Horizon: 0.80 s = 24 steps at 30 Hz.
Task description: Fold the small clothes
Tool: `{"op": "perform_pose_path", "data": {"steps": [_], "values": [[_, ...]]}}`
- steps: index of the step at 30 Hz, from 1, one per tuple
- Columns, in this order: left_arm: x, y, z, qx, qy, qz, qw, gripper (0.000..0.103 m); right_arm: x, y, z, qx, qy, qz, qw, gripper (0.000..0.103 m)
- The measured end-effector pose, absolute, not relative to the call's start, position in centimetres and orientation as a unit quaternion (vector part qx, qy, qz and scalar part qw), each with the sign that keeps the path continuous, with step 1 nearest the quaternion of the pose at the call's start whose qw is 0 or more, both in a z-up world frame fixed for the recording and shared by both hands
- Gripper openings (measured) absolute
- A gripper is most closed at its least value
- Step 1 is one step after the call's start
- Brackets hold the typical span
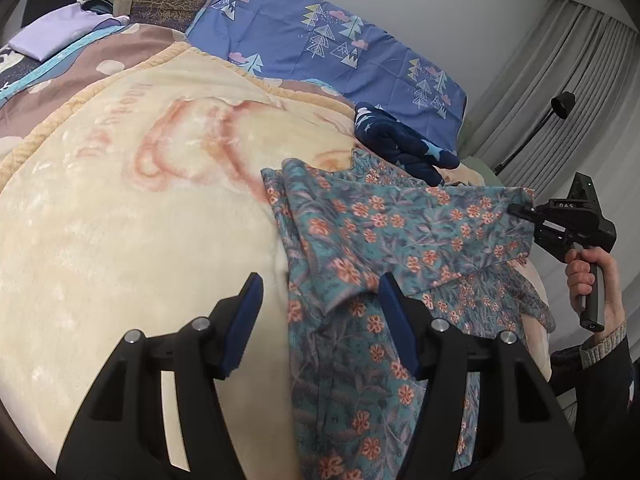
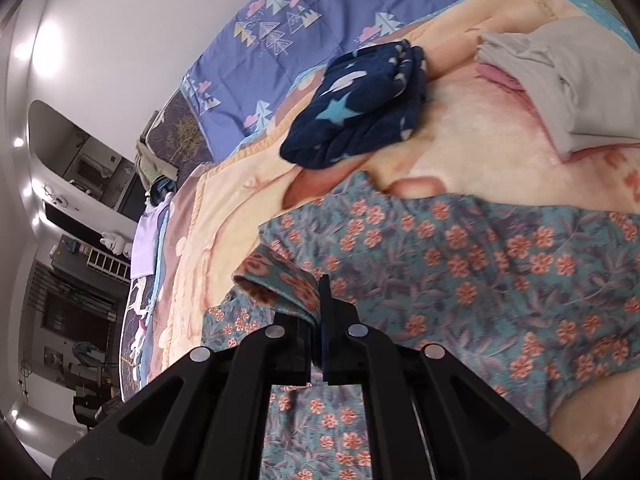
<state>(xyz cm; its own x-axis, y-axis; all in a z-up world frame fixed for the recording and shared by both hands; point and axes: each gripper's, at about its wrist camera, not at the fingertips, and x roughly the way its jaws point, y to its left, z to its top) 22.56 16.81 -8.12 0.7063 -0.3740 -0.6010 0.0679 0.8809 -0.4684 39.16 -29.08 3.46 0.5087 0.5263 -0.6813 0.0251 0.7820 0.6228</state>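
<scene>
A teal floral garment (image 1: 360, 248) with orange flowers lies on a cream blanket (image 1: 140, 200); it also fills the right wrist view (image 2: 480, 272). My left gripper (image 1: 320, 300) is open, its jaws spread over the garment's left edge, holding nothing. My right gripper (image 2: 320, 308) is shut on a folded-over edge of the floral garment and lifts it off the blanket; it shows in the left wrist view (image 1: 520, 212) at the garment's right end.
A folded navy star-print garment (image 2: 356, 108) lies behind the floral one, also in the left wrist view (image 1: 400, 140). A grey and pink garment (image 2: 560, 84) lies at the right. A blue tree-print pillow (image 1: 332, 36) lines the wall. A lilac cloth (image 1: 56, 32) lies far left.
</scene>
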Motion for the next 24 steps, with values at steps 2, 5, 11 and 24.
{"op": "perform_pose_path", "data": {"steps": [2, 5, 11, 24], "values": [[23.3, 16.5, -8.1, -0.208, 0.368, -0.123, 0.898, 0.06, 39.2, -30.0, 3.3, 0.296, 0.47, 0.145, 0.819, 0.003], [24.2, 15.9, -8.0, -0.202, 0.375, -0.124, 0.896, 0.06, 39.2, -31.4, 2.9, 0.301, 0.47, 0.133, 0.819, 0.003], [26.0, 14.5, -7.4, -0.178, 0.379, -0.117, 0.9, 0.06, 39.4, -33.9, 1.8, 0.308, 0.474, 0.108, 0.818, 0.003], [31.1, 11.8, -11.2, -0.125, 0.432, -0.079, 0.89, 0.059, 40.2, -35.7, -2.4, 0.31, 0.503, 0.078, 0.803, 0.003]]}}
